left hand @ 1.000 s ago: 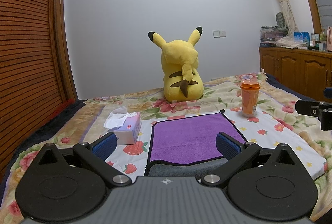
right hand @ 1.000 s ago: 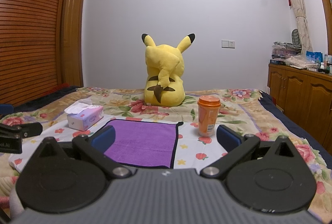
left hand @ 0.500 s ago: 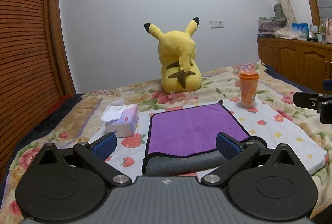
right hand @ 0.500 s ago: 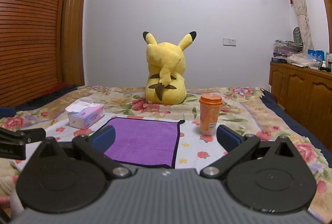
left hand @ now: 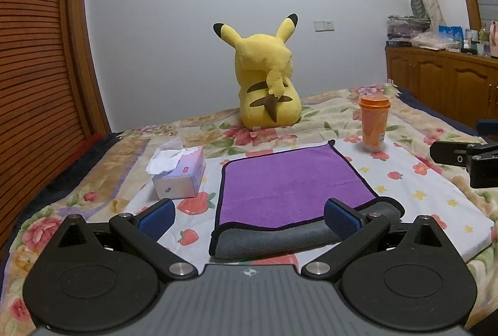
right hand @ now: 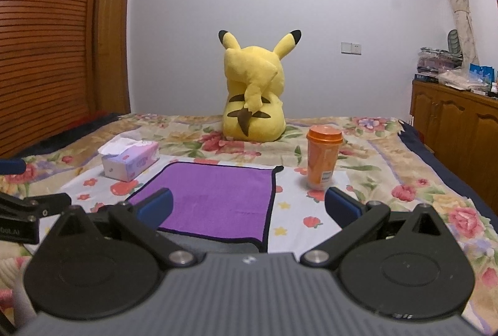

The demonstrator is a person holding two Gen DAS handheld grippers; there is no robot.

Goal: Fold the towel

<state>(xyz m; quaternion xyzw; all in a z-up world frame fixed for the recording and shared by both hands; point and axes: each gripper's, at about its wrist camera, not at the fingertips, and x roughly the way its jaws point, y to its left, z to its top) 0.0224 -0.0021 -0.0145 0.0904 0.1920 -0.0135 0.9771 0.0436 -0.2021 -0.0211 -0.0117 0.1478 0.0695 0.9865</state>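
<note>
A purple towel [left hand: 289, 180] with a black hem and grey underside lies on the white fruit-print cloth [left hand: 429, 199] on the bed, folded over, its grey fold facing me. It also shows in the right wrist view [right hand: 214, 196]. My left gripper [left hand: 249, 216] is open and empty, held just above the towel's near edge. My right gripper [right hand: 249, 205] is open and empty above the towel's near right corner. The right gripper's side shows at the right edge of the left wrist view [left hand: 460, 158].
A tissue box [left hand: 179, 174] stands left of the towel. An orange cup [left hand: 373, 122] stands to its far right. A yellow plush [left hand: 267, 87] sits behind it. A wooden cabinet [left hand: 451, 83] lines the right wall and a slatted wardrobe [left hand: 37, 71] the left.
Both grippers have pulled back and risen slightly, so more of the towel's near grey fold shows. Their jaws stay open and the towel has not moved.
</note>
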